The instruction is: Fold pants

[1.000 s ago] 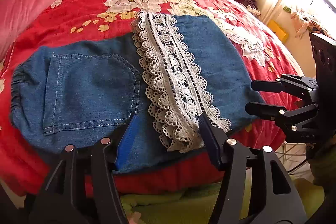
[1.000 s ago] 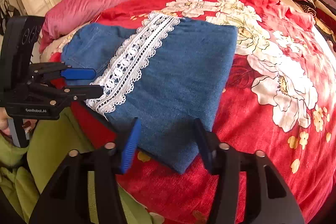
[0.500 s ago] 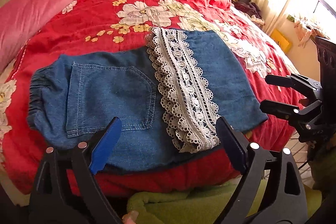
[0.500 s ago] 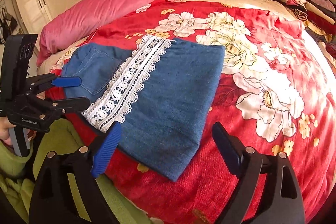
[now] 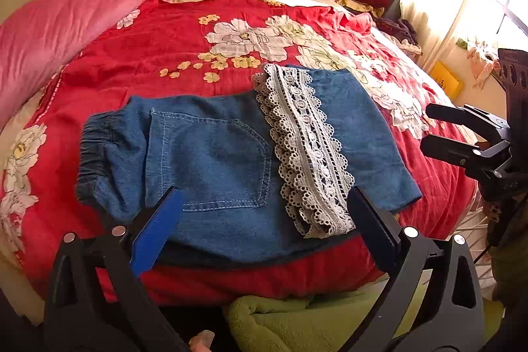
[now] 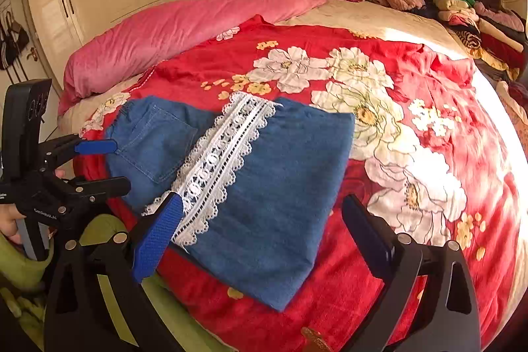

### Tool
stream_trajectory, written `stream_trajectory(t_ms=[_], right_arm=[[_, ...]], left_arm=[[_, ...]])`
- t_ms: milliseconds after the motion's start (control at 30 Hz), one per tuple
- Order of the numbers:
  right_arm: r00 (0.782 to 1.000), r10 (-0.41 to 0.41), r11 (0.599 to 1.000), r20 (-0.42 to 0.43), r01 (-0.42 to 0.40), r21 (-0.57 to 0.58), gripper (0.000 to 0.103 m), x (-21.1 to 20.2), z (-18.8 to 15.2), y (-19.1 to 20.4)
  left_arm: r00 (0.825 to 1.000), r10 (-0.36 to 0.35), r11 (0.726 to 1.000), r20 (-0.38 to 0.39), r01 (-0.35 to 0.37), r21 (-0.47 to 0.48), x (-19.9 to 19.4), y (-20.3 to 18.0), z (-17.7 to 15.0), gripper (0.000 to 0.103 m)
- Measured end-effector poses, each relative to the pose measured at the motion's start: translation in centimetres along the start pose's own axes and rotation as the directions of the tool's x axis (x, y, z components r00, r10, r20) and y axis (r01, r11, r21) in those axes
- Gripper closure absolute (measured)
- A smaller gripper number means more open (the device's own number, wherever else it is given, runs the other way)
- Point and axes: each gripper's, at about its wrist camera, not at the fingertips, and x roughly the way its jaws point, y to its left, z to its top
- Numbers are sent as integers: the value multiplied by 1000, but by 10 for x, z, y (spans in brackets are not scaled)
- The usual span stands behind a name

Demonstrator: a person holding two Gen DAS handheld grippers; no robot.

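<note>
Pants (image 5: 227, 167) lie flat on the red floral bedspread (image 5: 158, 38) near the bed's front edge, legs folded over so the lace hem (image 5: 307, 150) crosses mid-garment; waistband at 9 o'clock in the left wrist view. Left gripper (image 5: 264, 220) hovers over the near edge, fingers wide apart, empty. Right gripper (image 6: 264, 223) hovers at the folded end, fingers also apart, holding nothing. Likely next: one more fold. Pinch both layers at the two corners of the folded end, lift together, carry toward the waistband, keep edges aligned and the lace from bunching.
</note>
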Motion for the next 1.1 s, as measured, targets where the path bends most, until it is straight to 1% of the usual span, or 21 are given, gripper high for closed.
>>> stream_trajectory(t_ms=[233, 533, 700, 867, 1000, 1100], right_arm=[[1000, 18, 999, 21, -17, -42, 6, 3, 23, 17], [996, 87, 990, 10, -85, -108, 6, 25, 53, 50], [990, 137, 981, -17, -138, -139, 6, 45, 70, 69], [982, 182, 968, -44, -187, -167, 6, 68, 90, 87], [974, 212, 955, -75, -223, -196, 6, 90, 107, 102], [965, 238, 943, -110, -257, -211, 6, 108, 118, 113]], left_arm=[[999, 34, 997, 39, -31, -65, -16, 27, 2, 10], [995, 79, 982, 66, -66, -180, -34, 76, -5, 10], [996, 80, 958, 39, -66, -280, -31, 110, -13, 10], [998, 51, 936, 28, -39, -351, -23, 132, -22, 10], [999, 36, 927, 12, -28, -374, -13, 139, -26, 10], [1000, 30, 930, 8, -25, -367, -8, 137, -28, 10]])
